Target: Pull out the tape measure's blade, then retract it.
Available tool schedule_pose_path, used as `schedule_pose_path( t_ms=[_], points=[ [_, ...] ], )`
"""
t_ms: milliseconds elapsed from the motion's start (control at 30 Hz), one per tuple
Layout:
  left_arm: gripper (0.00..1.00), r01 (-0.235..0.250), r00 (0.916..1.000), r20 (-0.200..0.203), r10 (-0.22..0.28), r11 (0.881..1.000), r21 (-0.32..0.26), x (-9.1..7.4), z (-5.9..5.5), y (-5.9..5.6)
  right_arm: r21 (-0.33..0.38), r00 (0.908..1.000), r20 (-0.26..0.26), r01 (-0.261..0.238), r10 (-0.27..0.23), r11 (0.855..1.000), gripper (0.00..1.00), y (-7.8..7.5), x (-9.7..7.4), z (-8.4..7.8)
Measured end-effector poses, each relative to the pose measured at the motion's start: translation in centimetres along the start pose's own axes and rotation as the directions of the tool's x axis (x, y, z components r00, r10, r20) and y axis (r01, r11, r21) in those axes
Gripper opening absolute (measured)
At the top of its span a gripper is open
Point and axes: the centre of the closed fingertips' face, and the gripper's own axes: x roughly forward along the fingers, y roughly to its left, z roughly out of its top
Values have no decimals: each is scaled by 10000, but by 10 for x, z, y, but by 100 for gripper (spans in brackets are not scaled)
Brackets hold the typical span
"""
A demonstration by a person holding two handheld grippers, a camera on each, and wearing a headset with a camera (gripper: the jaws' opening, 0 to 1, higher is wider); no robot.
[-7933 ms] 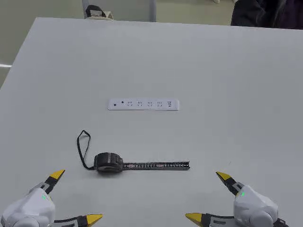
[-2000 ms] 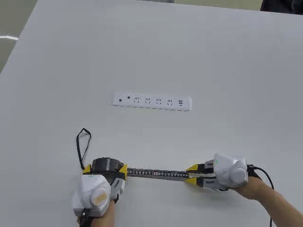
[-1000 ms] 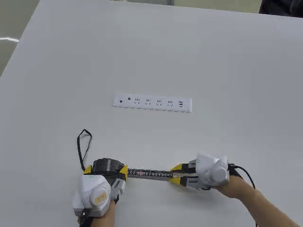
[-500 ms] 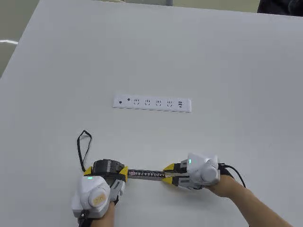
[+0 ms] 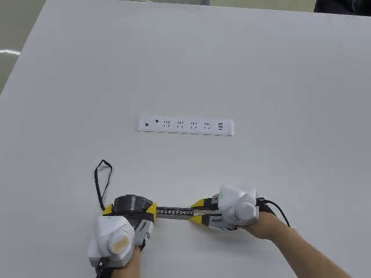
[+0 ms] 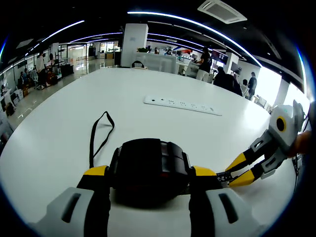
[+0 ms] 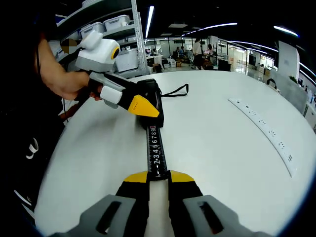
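A black tape measure lies on the white table, its wrist strap looping away from it. My left gripper is shut on the case from both sides. A short length of blade runs out to the right. My right gripper is shut on the blade's end, close to the case. In the right gripper view the left gripper's yellow fingertip sits against the case.
A white power strip lies flat in the middle of the table, well beyond the tape. The table's left edge borders open floor. People and shelving stand in the room behind.
My right gripper has moved steadily left toward the case with the blade's end held, so the exposed blade has grown much shorter. The left gripper has stayed on the case.
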Motion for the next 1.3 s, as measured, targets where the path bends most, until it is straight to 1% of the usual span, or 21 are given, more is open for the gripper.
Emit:
schedule_pose_path(
  t_ms=[333, 667, 933, 1167, 1300],
  points=[
    [62, 96, 10000, 9, -96, 9997, -212, -1, 3, 0, -177, 10000, 52, -65, 66, 9998, 12, 1, 11, 11],
    [62, 178, 9998, 12, -178, 9993, -343, 1, 0, 4, -238, 9999, 123, -60, 63, 9997, 12, 3, 22, 20],
    [62, 263, 9997, 23, -262, 9985, -487, 1, 0, 3, -263, 9998, 188, -41, 46, 9996, 12, 3, 32, 27],
    [62, 336, 9994, 24, -335, 9979, -552, 3, -1, 3, -361, 9997, 225, -24, 32, 9993, 12, 5, 43, 36],
    [62, 357, 9994, 32, -356, 9976, -594, 4, -1, 4, -395, 9997, 228, -17, 26, 9992, 12, 5, 46, 39]
  ],
)
